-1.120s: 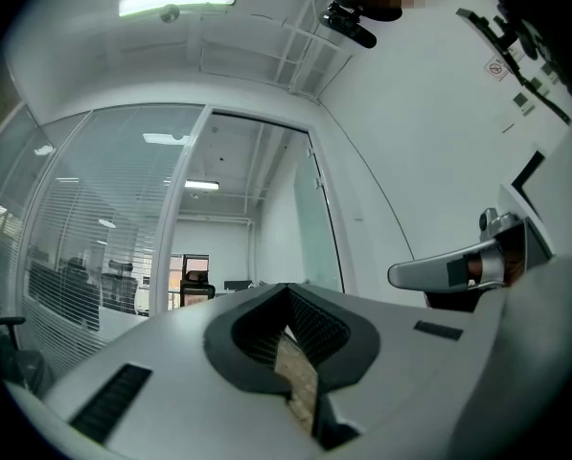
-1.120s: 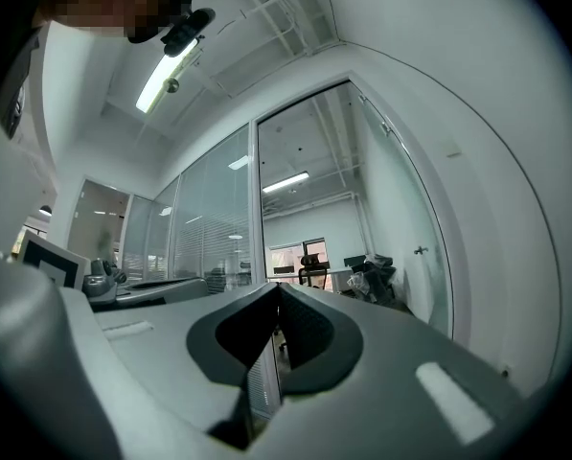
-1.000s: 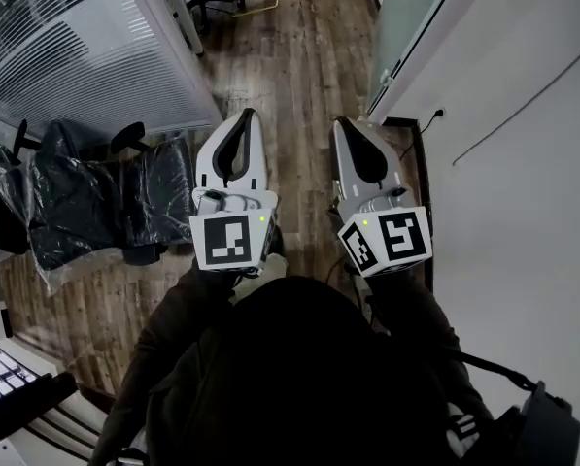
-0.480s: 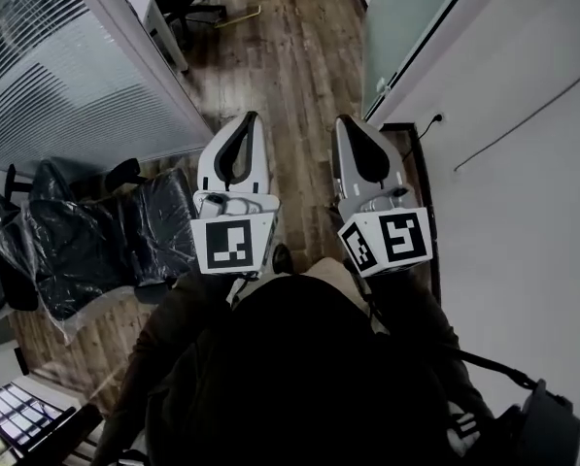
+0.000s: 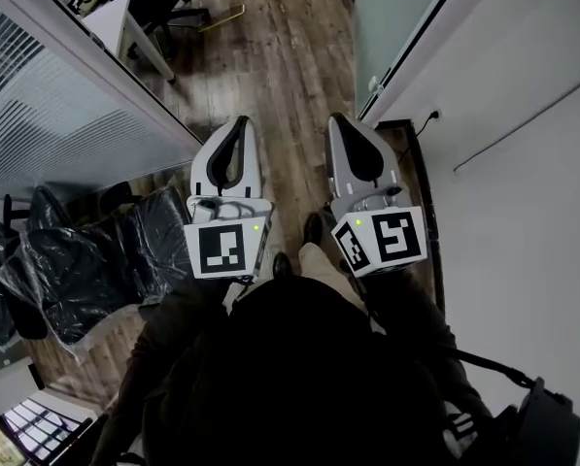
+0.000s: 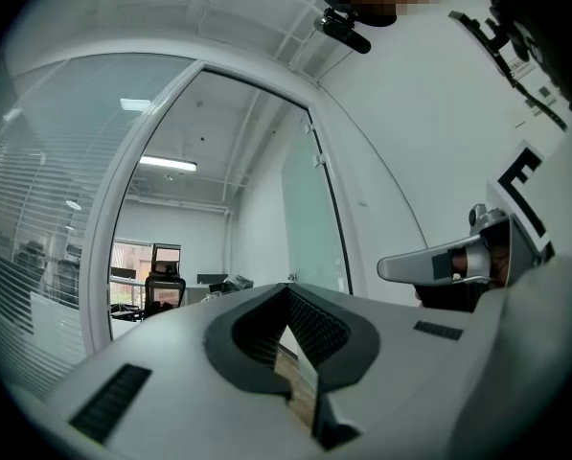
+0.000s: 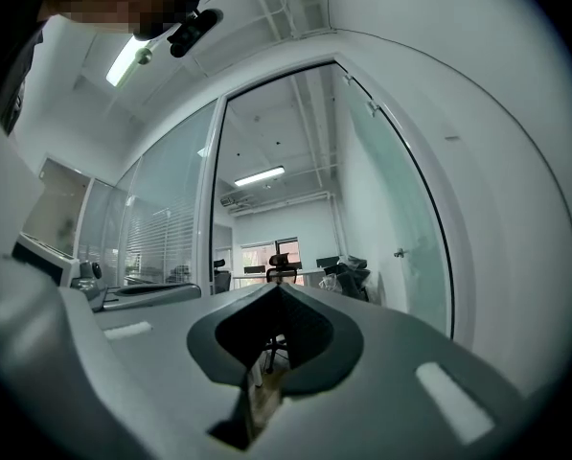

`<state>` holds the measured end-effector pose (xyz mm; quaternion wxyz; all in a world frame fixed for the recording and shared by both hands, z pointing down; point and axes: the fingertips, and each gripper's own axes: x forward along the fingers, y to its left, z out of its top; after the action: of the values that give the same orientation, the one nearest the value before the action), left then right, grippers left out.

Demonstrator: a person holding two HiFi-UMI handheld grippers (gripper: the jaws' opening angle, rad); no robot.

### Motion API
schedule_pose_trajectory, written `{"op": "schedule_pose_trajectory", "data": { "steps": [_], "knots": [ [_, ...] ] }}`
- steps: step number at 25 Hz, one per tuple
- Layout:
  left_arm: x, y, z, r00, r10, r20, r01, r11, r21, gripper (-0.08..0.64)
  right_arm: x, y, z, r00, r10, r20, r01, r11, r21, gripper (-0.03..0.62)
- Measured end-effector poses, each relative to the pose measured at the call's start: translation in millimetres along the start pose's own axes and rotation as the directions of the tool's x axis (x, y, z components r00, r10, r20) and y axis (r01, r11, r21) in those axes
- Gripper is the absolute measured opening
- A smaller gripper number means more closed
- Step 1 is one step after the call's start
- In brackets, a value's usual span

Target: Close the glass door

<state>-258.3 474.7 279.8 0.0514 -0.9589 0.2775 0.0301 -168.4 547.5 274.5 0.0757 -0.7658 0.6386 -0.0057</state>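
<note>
The glass door (image 5: 398, 19) is a frosted greenish panel swung open along the white wall at the upper right, with a small handle (image 5: 372, 83) near its edge. Both grippers are held side by side before the person's body, pointing toward the doorway. My left gripper (image 5: 240, 121) is shut with nothing in it, and so is my right gripper (image 5: 339, 118). Neither touches the door. In the right gripper view the glass door (image 7: 400, 209) stands to the right with its handle (image 7: 399, 253) showing. The left gripper view has the door (image 6: 314, 220) beyond the shut tips.
A glass partition with blinds (image 5: 47, 115) runs along the left. Office chairs wrapped in plastic (image 5: 85, 260) stand by it at lower left. A desk (image 5: 124, 27) and chair sit beyond the doorway. The white wall (image 5: 523, 163) is close on the right, over wooden floor (image 5: 280, 76).
The person has stepped forward: the wrapped chairs slid down and left, the desk beyond the partition came into view, the door is nearer. Both grippers keep their shut pose.
</note>
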Motion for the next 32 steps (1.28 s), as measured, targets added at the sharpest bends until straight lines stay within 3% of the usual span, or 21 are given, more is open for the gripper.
{"op": "schedule_pose_trajectory", "data": {
  "steps": [19, 25, 32],
  "knots": [
    [196, -1, -4, 0.996, 0.091, -0.007, -0.091, 0.996, 0.002, -0.003, 139, -146, 10, 0.996, 0.081, -0.022, -0.081, 0.996, 0.038, 0.002],
    [240, 41, -27, 0.995, 0.097, -0.004, -0.097, 0.995, -0.015, -0.003, 200, -157, -9, 0.997, 0.073, -0.034, -0.072, 0.997, 0.027, 0.002],
    [329, 106, -39, 0.997, 0.071, 0.0, -0.071, 0.997, -0.004, -0.003, 307, -172, -16, 0.996, 0.076, -0.04, -0.076, 0.997, 0.007, 0.002]
  ]
}}
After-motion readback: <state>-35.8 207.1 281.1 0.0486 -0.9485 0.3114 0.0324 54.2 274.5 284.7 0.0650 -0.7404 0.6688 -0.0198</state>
